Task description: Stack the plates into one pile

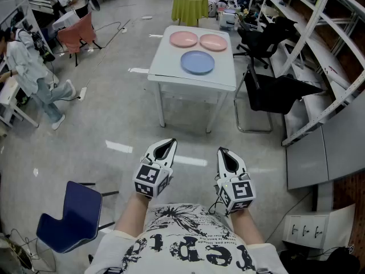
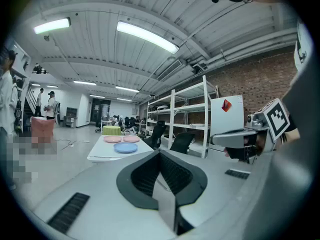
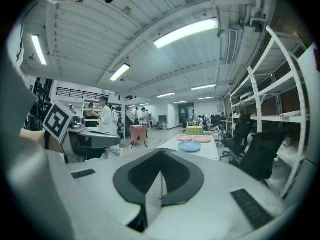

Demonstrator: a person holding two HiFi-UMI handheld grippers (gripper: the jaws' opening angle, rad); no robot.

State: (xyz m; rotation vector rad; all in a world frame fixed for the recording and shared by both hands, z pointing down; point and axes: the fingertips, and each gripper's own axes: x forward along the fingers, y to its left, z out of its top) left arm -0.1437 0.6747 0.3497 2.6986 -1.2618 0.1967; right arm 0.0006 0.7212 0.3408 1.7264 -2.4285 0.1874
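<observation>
Both tools, seen from the head view. My left tool (image 1: pixel 169 143) and my right tool (image 1: pixel 223 152) are closed and empty, each with its jaws pressed together and nothing between them. I hold them side by side, well short of the surface (image 1: pixel 171 73), with open floor (image 1: pixel 114 96) between them and its near edge.

Three plates lie on the surface, all apart from one another. The blue plate (image 1: pixel 198 62) is closest to the near edge, roughly midway across. The left pink plate (image 1: pixel 183 39) and the right pink plate (image 1: pixel 213 42) sit side by side behind it, close to the far edge. Each plate lies wholly inside the edges.

The surface's left side faces bare floor. Black chairs (image 1: pixel 274 90) stand just beside its right side, with shelving (image 1: pixel 325 44) beyond them. A round green table (image 1: pixel 190 4) stands past the far edge. A blue chair (image 1: pixel 71 216) sits well short of the surface, on my left.
</observation>
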